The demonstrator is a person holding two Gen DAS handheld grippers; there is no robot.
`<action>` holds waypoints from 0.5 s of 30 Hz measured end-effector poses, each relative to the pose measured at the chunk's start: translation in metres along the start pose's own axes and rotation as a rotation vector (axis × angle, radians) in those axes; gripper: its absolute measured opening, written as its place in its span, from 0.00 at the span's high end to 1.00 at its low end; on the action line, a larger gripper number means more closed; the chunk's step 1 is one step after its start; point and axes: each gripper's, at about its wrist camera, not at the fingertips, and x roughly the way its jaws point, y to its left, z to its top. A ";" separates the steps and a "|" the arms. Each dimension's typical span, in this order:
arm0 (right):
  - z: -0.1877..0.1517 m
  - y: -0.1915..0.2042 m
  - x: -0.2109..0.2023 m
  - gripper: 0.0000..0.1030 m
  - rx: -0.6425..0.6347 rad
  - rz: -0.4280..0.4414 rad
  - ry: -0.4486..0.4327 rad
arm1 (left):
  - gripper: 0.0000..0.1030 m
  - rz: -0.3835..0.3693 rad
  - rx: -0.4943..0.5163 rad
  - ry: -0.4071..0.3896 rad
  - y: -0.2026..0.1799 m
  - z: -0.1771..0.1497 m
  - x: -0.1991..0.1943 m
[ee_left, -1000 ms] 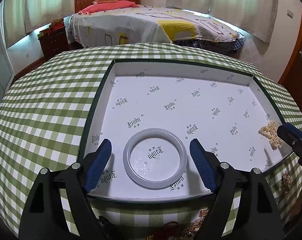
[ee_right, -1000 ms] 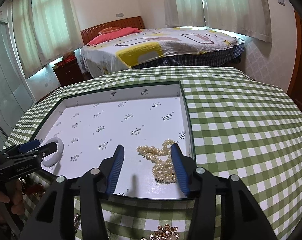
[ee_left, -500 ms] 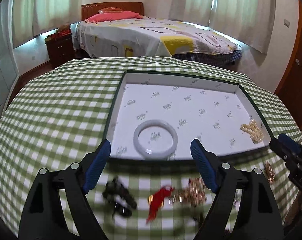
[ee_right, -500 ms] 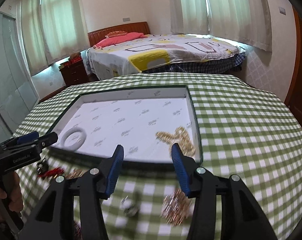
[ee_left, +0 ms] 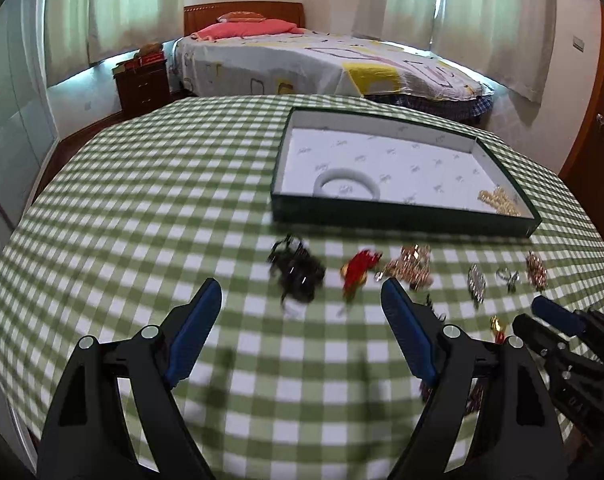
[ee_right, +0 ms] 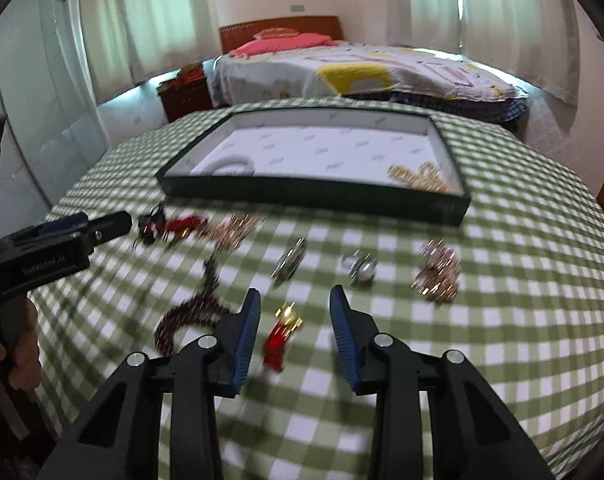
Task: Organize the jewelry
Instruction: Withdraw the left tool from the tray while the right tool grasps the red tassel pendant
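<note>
Fingers (ee_left: 198, 332) spread wide on the left gripper (ee_left: 302, 300), empty over the bench (ee_left: 142, 208); right gripper (ee_right: 294, 300) gapes above a red charm (ee_right: 280, 336).

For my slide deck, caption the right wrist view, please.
Open right gripper hovers over a red-and-gold charm, loose jewelry scattered before the tray.

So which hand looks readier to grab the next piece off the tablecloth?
Probably the right gripper: open, with the small red-and-gold charm lying directly between its fingers. The left gripper is open too, but the black piece lies just beyond its fingertips.
</note>
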 end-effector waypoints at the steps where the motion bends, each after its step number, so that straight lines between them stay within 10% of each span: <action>1: -0.002 0.002 0.002 0.69 -0.002 0.004 0.010 | 0.22 -0.001 -0.004 0.005 0.002 -0.004 -0.001; 15: -0.018 0.004 0.004 0.90 -0.002 0.002 0.062 | 0.22 -0.027 0.020 0.015 -0.010 -0.018 -0.008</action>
